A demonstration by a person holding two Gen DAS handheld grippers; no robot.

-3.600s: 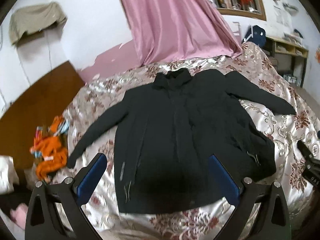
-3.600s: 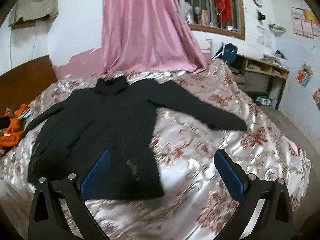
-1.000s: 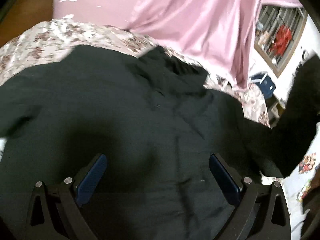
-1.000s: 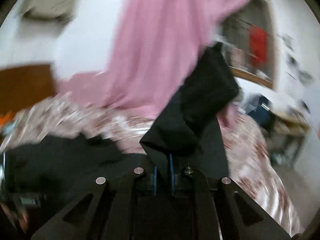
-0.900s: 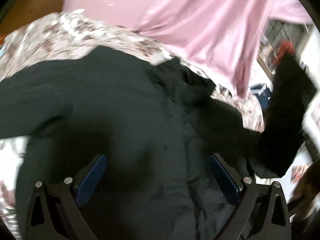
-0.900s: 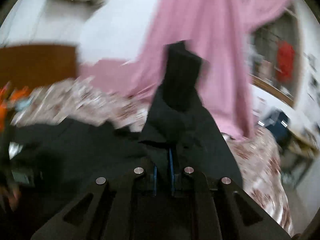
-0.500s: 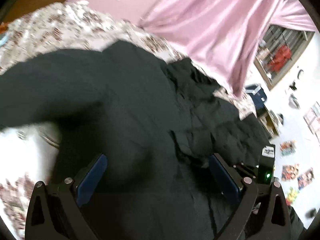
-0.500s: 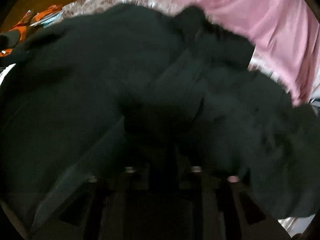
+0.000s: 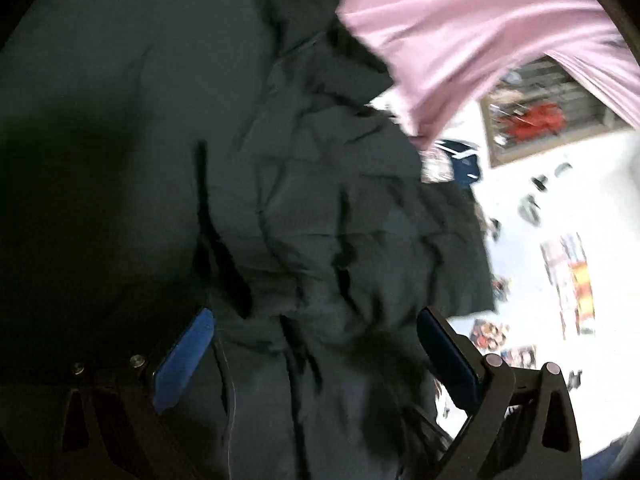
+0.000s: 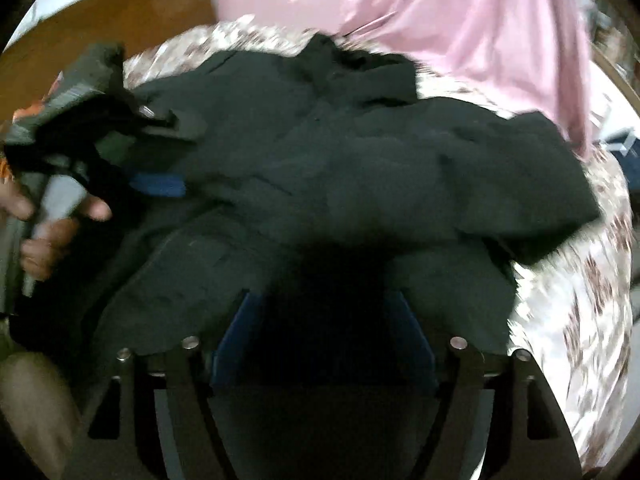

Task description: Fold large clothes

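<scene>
Across the left wrist view, we are seeing a black jacket point(image 9: 288, 208) filling most of the frame, bunched into folds and lying close under the camera. Our left gripper point(image 9: 316, 344) is hanging over it with its two blue-padded fingers point(image 9: 182, 354) spread wide, holding nothing; dark cloth is showing between them. Far and to the right, a pink curtain point(image 9: 460, 32) is hanging down past the jacket's collar end. Further right, a barred window point(image 9: 548, 116) with something red behind it is showing on a white wall point(image 9: 560, 208), beside some blurred posters point(image 9: 572, 284).

Over in the right wrist view, we are looking at the same jacket point(image 10: 360, 168) lying crumpled on a flowered bedspread point(image 10: 580, 320), with part of the cloth folded over toward the middle. Our right gripper point(image 10: 324, 336) is sitting low at the near edge, its blue pads point(image 10: 236, 332) parted, and the gap between them is in deep shadow, so we cannot tell whether any cloth is lying in it. On the left, our left hand point(image 10: 48, 228) is gripping the handle of the other gripper point(image 10: 120, 152), whose blue pad is resting just above the jacket. Beyond the bed, a brown wooden headboard point(image 10: 100, 28) is standing at the far left and the pink curtain point(image 10: 480, 24) at the far right.
</scene>
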